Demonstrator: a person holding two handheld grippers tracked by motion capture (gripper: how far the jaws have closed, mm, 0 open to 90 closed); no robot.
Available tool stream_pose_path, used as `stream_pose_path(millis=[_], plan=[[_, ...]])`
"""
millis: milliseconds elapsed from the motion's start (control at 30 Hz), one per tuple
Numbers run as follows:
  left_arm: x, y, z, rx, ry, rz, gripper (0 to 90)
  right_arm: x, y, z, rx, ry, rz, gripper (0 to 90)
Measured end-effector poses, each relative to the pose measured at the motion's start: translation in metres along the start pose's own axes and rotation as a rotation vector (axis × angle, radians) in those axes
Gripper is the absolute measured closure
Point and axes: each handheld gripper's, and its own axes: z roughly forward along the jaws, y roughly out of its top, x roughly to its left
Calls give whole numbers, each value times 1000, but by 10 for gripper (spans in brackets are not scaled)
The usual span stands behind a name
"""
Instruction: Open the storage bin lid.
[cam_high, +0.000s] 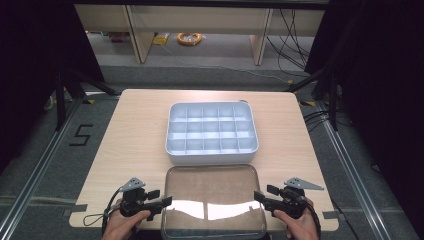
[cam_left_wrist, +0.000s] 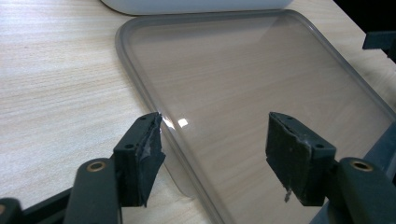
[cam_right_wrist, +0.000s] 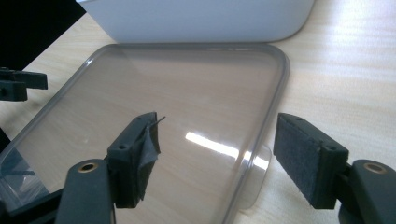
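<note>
Clear lid (cam_high: 214, 200) lies flat on worktop (cam_high: 135, 130), near edge, just in front of white divided tray (cam_high: 212, 132). Left tongs (cam_high: 166, 201) released, jaws wide, straddling lid's left rim. Right tongs (cam_high: 257, 196) released too, jaws either side of lid's right rim. Neither grips it. Hands at bottom of high view.

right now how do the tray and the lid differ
The tray is white, opaque, deep and split into compartments; the lid is clear, flat and undivided. The tray sits mid-table; the lid lies nearer, between both claws. Both are rounded rectangles of similar outline, resting on the table.
</note>
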Motion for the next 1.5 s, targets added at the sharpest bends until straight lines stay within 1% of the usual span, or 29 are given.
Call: stream_pose_path(millis=[67, 100, 133, 200, 233, 300, 333, 400, 433, 467, 500, 567, 667, 700, 733, 767, 867, 900, 933, 1033, 1067, 1100, 1133, 1167, 1233, 1300, 1333, 1433, 1500], plan=[[-1, 0, 0, -7, -9, 0, 338, -1, 1, -1, -4, -5, -31, 306], [-1, 1, -1, -7, -7, 9, 333, 2, 0, -1, -21, 8, -10, 304], [-1, 2, -1, -9, -9, 18, 324, 0, 1, -2, -17, -11, -47, 300], [-1, 3, -3, -21, -18, 20, 312, 4, 1, -5, -10, 24, -3, 289], [-2, 4, -4, -28, -17, 29, 307, 2, 1, -4, -22, 12, -47, 285], [-2, 5, -5, -37, -20, 43, 298, 4, 1, -6, -25, 30, -48, 274], [-3, 5, -6, -39, -26, 47, 293, 4, 1, -7, -24, 3, -70, 266], [-3, 5, -6, -42, -33, 40, 281, 5, 1, -8, -41, 20, -74, 250], [-4, 5, -6, -40, -37, 41, 272, 8, 1, -10, -24, 7, -51, 241], [-4, 5, -7, -39, -37, 46, 266, 6, 2, -10, -23, 17, -85, 229], [-4, 5, -7, -35, -39, 52, 266, 9, 1, -10, -42, 27, -53, 215], [-4, 5, -8, -41, -41, 63, 257, 8, 2, -12, -35, 13, -100, 192], [-6, 5, -9, -45, -33, 75, 250, 9, 0, -15, -55, 26, -121, 188], [-7, 5, -9, -53, -33, 75, 248, 13, -1, -17, -42, 29, -93, 189], [-7, 4, -9, -61, -26, 85, 249, 9, -1, -15, -57, 15, -146, 189], [-7, 4, -10, -50, -29, 86, 249, 12, -2, -17, -46, 6, -114, 190], [-7, 3, -12, -48, -31, 96, 248, 11, -5, -19, -48, 28, -124, 191], [-7, 2, -13, -47, -27, 97, 248, 15, -6, -20, -40, 14, -78, 192], [-7, 2, -13, -44, -29, 103, 247, 12, -7, -19, -65, 24, -118, 192], [-9, 0, -15, -45, -24, 116, 245, 12, -9, -21, -68, 17, -130, 193], [-9, 0, -16, -45, -20, 119, 244, 13, -9, -22, -62, 15, -116, 193], [-9, -1, -17, -51, -26, 123, 244, 12, -10, -24, -62, 14, -132, 194], [-10, -2, -17, -51, -26, 111, 242, 15, -11, -24, -62, 34, -81, 195], [-10, -2, -18, -56, -20, 112, 241, 12, -11, -24, -65, 17, -119, 195], [-10, -3, -19, -50, -25, 110, 240, 14, -13, -25, -51, 14, -93, 196], [-11, -4, -21, -50, -20, 122, 240, 12, -13, -27, -44, 8, -125, 197], [-10, -5, -21, -57, -20, 128, 240, 15, -14, -29, -34, 10, -87, 199], [-13, -6, -22, -58, -6, 125, 239, 12, -15, -28, -58, -3, -140, 200], [-13, -7, -22, -60, -20, 147, 239, 13, -16, -28, -54, -7, -116, 200]])
